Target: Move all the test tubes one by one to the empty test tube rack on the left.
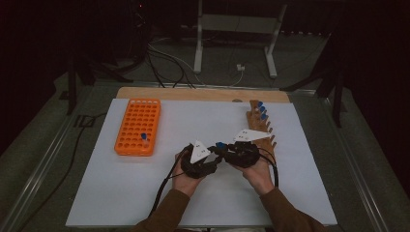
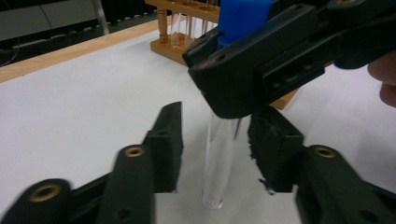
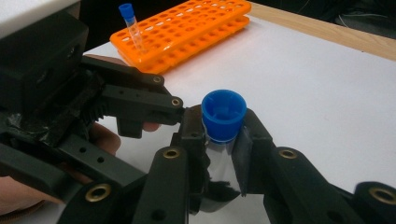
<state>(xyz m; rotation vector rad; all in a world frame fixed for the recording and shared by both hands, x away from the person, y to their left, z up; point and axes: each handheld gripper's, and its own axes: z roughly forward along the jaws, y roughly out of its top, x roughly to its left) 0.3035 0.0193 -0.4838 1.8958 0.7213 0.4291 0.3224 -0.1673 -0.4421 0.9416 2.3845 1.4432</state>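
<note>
Jaws of my right gripper (image 3: 223, 140) pinch the light, slippery, breakable test tube (image 2: 219, 158) under its blue cap (image 3: 223, 114), while my left gripper (image 2: 215, 149) gapes around the glass.

In the left gripper view, the right gripper (image 2: 261, 79) hides the upper body of the clear test tube (image 2: 219, 158), and the top edge cuts off its blue cap (image 2: 243, 16); the wooden tube rack (image 2: 187, 28) behind is likewise cut at the top and partly covered. In the right gripper view, the tube's glass below the cap sinks between the jaws, its lower end hidden. In the high view, the tubes (image 1: 261, 110) standing in the wooden rack are too small to count surely.
</note>
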